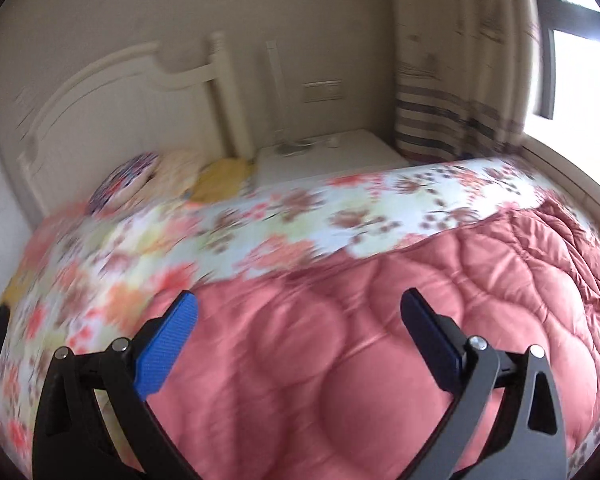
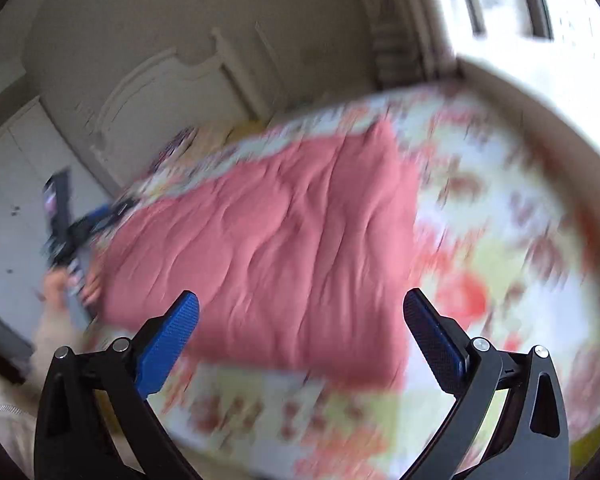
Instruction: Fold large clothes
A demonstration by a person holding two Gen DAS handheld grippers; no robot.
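A large pink quilted garment point(image 1: 380, 340) lies spread flat on a bed with a floral sheet point(image 1: 260, 220). My left gripper point(image 1: 298, 312) is open and empty, just above the garment's near part. In the right wrist view the same pink garment point(image 2: 284, 240) lies in the middle of the floral sheet point(image 2: 500, 240). My right gripper point(image 2: 300, 312) is open and empty, above the garment's near edge. The left gripper point(image 2: 66, 220) shows there at the garment's far left side, held by a hand. Both views are motion-blurred.
A white headboard point(image 1: 112, 92) stands at the bed's far end, with pillows point(image 1: 140, 180) before it. A white nightstand point(image 1: 328, 152) sits beside the bed, below a striped curtain point(image 1: 452, 120) and a bright window point(image 1: 580, 80). White cabinets point(image 2: 12, 184) stand at left.
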